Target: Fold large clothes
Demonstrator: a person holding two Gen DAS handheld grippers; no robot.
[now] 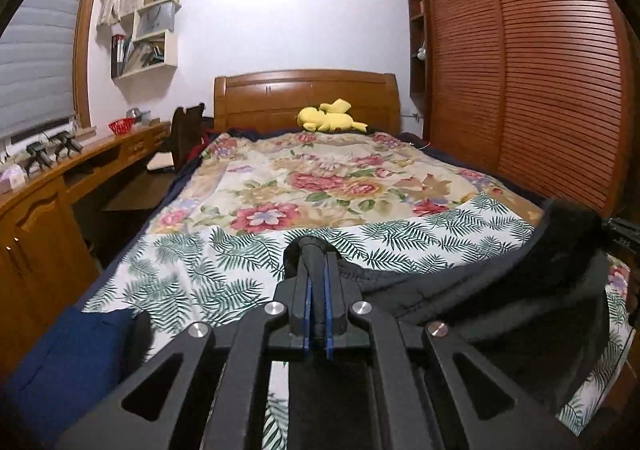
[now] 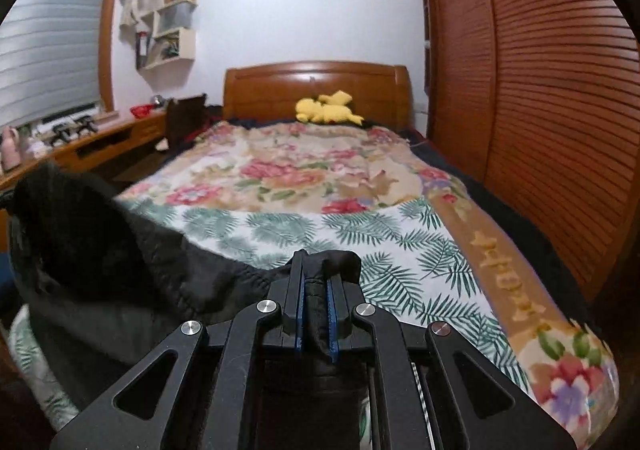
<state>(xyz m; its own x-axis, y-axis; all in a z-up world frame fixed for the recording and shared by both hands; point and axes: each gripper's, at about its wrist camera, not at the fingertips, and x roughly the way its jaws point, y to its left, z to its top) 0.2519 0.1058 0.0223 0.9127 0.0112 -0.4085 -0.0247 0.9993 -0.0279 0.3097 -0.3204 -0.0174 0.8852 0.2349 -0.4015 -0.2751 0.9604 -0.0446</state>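
Jaws of both the left gripper (image 1: 316,250) and right gripper (image 2: 316,266) clench the black garment (image 1: 500,290) between them.

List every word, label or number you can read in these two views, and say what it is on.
No text can be read for certain.
Raised lettering on the tan border of the floral blanket: sideways and blurred, unreadable.
Binder spines on the wall shelf: too small to read.
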